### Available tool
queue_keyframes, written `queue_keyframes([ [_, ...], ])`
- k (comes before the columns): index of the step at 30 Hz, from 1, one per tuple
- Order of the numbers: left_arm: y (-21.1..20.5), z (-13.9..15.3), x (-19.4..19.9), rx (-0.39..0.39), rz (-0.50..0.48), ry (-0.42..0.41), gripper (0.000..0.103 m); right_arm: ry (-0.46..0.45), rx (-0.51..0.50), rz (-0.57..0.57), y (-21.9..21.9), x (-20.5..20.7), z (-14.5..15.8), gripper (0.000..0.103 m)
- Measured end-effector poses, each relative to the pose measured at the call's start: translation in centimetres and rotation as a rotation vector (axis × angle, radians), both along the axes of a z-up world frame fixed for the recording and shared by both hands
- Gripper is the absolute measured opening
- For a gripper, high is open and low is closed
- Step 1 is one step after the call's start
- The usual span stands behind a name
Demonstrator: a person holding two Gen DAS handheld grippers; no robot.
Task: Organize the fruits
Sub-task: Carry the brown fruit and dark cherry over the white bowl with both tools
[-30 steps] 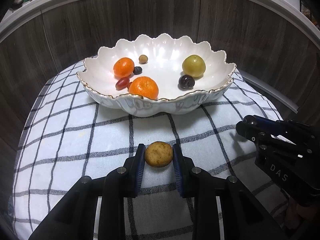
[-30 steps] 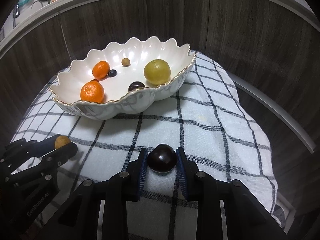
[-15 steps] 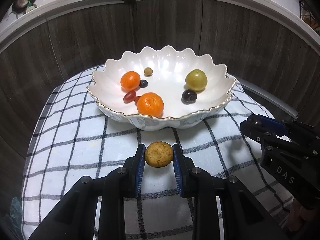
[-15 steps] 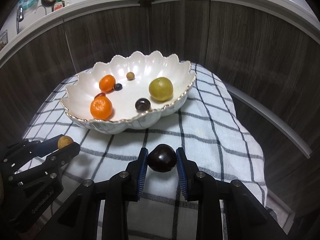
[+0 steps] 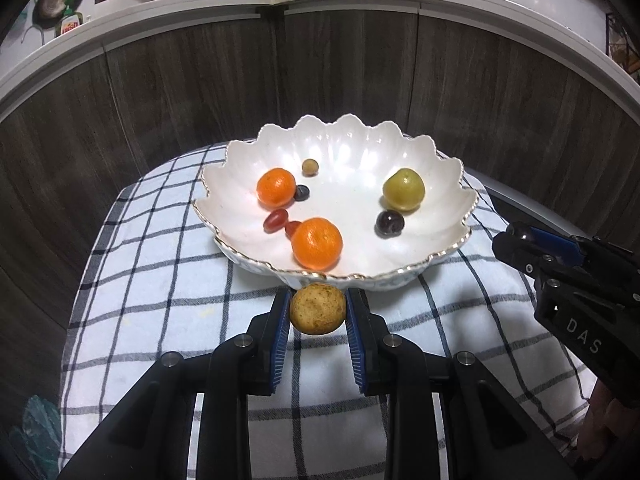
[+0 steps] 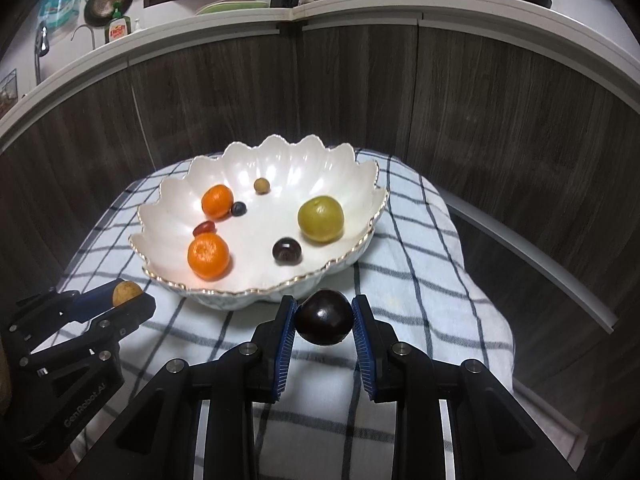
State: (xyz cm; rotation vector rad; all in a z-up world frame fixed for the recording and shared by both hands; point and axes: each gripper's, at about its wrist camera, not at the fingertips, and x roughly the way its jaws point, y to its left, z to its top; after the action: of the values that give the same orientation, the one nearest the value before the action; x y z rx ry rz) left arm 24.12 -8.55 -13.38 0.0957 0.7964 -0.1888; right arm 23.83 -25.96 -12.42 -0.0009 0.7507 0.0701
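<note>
Before the bowl rim, each claw grips fruit above cloth.

A white scalloped bowl with a gold rim is the landmark. Inside it lie two oranges, one near the front rim and one further back on the left, a yellow-green round fruit on the right, a dark plum just in front of that, two red grapes, a blueberry and a small brown fruit at the back. In front of the bowl, a speckled tan fruit and a dark glossy plum are held above the cloth.
</note>
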Motion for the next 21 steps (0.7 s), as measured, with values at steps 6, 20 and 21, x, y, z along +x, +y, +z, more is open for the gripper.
queue_keyframes([
  [6,0.1,0.9,1.0,0.004,0.002,-0.016,0.027,-0.022,0.005,-0.004,0.0,0.8,1.0,0.03],
  [20,1.1,1.8,4.8,0.009,0.04,-0.007,0.027,-0.05,0.018,-0.004,0.6,4.4,2.4,0.03],
  [21,1.2,1.8,5.2,0.01,0.042,-0.008,0.027,-0.051,0.018,-0.004,0.7,4.7,2.5,0.03],
])
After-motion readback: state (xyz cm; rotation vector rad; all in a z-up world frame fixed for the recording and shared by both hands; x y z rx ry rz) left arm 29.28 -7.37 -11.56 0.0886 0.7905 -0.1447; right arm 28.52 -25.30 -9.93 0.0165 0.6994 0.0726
